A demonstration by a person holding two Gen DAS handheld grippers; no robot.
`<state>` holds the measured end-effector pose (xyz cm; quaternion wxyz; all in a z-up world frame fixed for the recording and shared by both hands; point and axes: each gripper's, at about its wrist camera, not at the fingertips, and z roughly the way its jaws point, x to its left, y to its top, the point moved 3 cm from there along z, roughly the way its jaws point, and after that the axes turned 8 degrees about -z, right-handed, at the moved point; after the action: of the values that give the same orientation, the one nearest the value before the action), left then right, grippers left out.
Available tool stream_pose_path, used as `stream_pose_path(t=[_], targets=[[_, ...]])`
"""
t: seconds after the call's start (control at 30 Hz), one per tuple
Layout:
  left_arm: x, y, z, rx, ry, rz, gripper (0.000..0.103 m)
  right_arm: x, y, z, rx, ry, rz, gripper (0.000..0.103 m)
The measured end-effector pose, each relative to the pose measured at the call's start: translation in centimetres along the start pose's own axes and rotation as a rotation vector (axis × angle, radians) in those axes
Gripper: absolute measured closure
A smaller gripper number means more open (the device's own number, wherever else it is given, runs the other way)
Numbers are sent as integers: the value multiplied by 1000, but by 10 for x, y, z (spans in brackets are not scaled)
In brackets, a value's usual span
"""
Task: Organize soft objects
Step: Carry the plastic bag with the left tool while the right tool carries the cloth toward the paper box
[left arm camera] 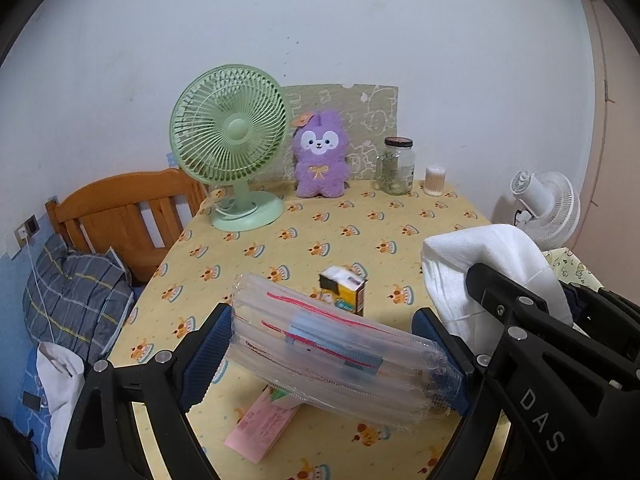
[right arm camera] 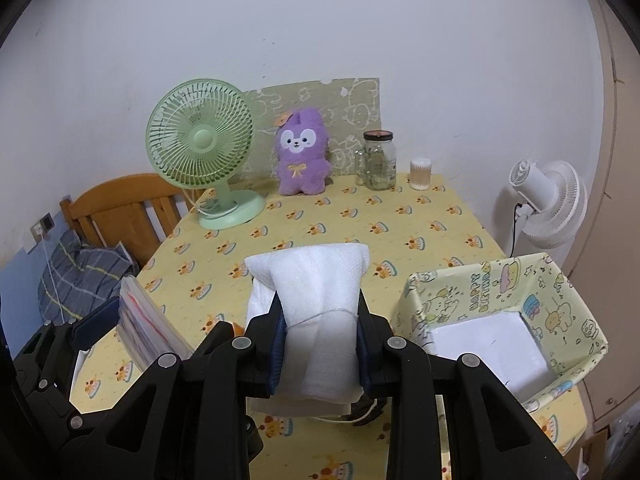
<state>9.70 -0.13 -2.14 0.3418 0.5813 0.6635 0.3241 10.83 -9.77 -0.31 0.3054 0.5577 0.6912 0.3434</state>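
My left gripper is shut on a clear inflated plastic pack with red and blue print, held above the table; it also shows in the right wrist view. My right gripper is shut on a white foam roll tied with thread, held above the table just left of the open paper-covered box. The roll shows in the left wrist view to the right of the pack. A purple plush bunny sits at the back of the table.
On the yellow tablecloth stand a green fan, a glass jar, a cotton-swab tub and a small carton; a pink packet lies near me. A white fan stands right, a wooden chair left.
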Motion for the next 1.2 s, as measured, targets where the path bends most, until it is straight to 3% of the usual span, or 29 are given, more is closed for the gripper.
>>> stream_pose_path(t=[1.2], targets=[[-116,10,14,-29,-111,94,12,-118,-2,-11,-48,-91,63,71]])
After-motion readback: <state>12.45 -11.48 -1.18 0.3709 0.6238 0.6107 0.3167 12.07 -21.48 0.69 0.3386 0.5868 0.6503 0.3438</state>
